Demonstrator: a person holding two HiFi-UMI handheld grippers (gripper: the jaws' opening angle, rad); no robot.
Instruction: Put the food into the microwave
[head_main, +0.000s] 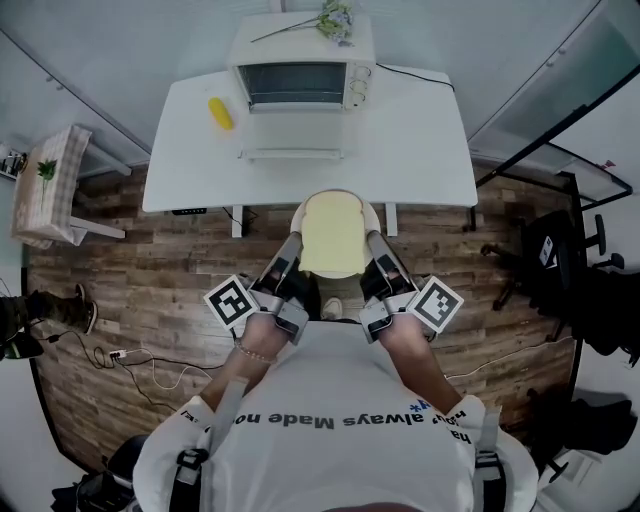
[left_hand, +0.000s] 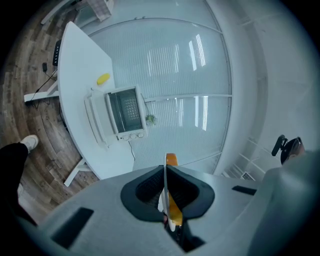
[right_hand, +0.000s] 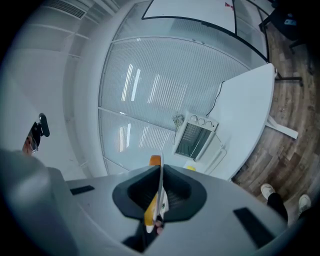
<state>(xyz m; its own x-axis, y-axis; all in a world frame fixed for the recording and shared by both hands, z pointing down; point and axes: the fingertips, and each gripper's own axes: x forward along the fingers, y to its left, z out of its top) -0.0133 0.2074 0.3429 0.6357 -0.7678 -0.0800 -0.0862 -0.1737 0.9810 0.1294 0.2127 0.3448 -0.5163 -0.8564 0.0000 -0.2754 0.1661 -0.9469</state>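
Observation:
A slice of toast (head_main: 333, 236) lies on a white plate (head_main: 371, 216) held in the air in front of the white table (head_main: 420, 150). My left gripper (head_main: 291, 252) is shut on the plate's left rim and my right gripper (head_main: 377, 250) on its right rim. In the left gripper view the plate (left_hand: 165, 192) shows edge-on between the jaws of the left gripper (left_hand: 166, 172), with the toast's crust (left_hand: 171, 160) behind. The right gripper (right_hand: 159, 175) pinches the plate (right_hand: 159, 190) likewise. The white microwave (head_main: 305, 72) stands at the table's far edge, its door (head_main: 290, 153) folded down open.
A yellow corn cob (head_main: 220, 113) lies left of the microwave, and flowers (head_main: 335, 20) rest on top of it. A small cloth-covered side table (head_main: 50, 185) stands at left, a black chair (head_main: 560, 265) at right. Cables (head_main: 130, 360) trail over the wooden floor.

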